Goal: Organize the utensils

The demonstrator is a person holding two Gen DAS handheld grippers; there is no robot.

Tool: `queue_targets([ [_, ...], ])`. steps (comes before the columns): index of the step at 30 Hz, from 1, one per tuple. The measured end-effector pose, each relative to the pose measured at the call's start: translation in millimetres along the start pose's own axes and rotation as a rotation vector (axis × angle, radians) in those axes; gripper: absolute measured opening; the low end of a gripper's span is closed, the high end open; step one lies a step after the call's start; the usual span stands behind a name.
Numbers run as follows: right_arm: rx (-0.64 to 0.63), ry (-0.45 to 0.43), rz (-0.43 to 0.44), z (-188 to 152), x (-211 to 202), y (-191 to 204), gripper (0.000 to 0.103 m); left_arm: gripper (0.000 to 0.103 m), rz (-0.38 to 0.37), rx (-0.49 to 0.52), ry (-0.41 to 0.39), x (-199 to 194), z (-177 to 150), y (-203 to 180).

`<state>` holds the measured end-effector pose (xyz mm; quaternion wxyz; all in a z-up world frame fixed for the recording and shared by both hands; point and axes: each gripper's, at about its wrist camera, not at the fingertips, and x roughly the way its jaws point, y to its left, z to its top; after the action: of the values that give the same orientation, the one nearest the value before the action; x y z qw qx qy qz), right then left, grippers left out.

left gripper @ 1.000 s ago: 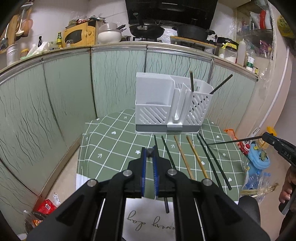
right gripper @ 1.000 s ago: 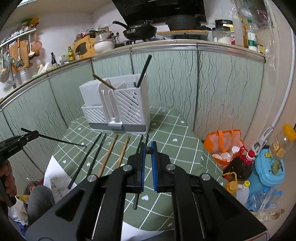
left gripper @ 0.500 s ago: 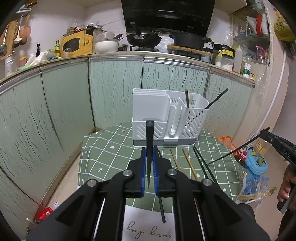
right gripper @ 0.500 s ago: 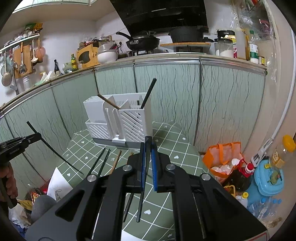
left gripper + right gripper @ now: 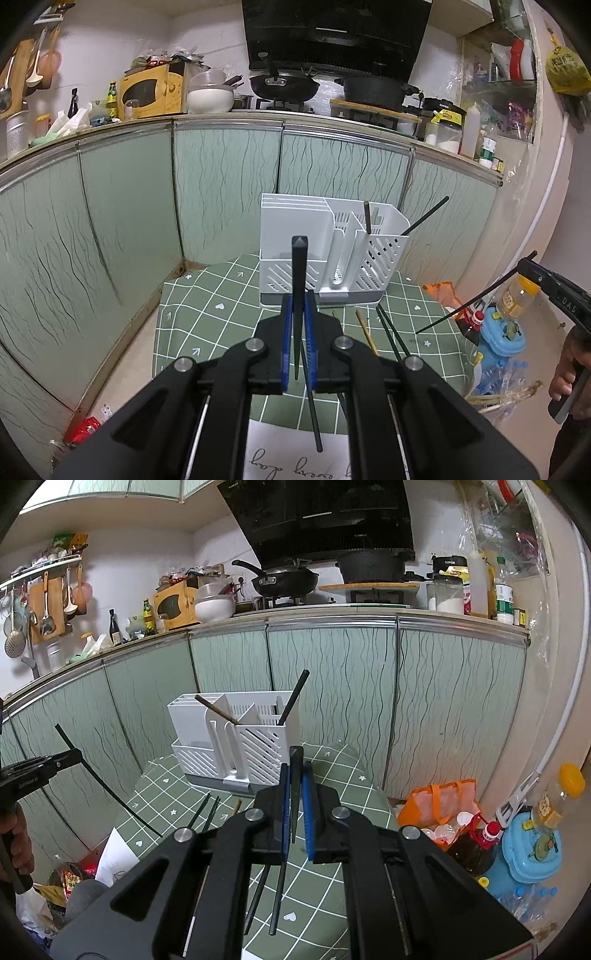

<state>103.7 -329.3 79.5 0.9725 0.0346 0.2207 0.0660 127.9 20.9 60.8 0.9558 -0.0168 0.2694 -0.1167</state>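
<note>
1. My left gripper (image 5: 298, 325) is clenched on a dark chopstick (image 5: 297, 280), its blunt end sticking up past the blue pads, clear of the table.
2. My right gripper (image 5: 295, 797) is clamped on another dark chopstick (image 5: 295, 775), also lifted off the cloth.
3. The white utensil holder (image 5: 332, 251) stands at the far edge of the green checked tablecloth (image 5: 207, 317); a brown chopstick (image 5: 367, 218) and a black one (image 5: 424, 218) lean in its right slotted compartment.
4. Loose chopsticks (image 5: 365, 332), wooden and dark, lie on the cloth between the holder and the near edge.
</note>
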Motion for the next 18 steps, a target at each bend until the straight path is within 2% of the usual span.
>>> queue_targets([
  [13, -0.041, 0.024, 0.032, 17, -4, 6, 0.006, 0.008, -0.024, 0.055, -0.005, 2, 15, -13],
  [18, -0.045, 0.033, 0.058, 30, -5, 8, 0.006, 0.008, -0.06, 0.083, 0.002, 5, 28, -21],
])
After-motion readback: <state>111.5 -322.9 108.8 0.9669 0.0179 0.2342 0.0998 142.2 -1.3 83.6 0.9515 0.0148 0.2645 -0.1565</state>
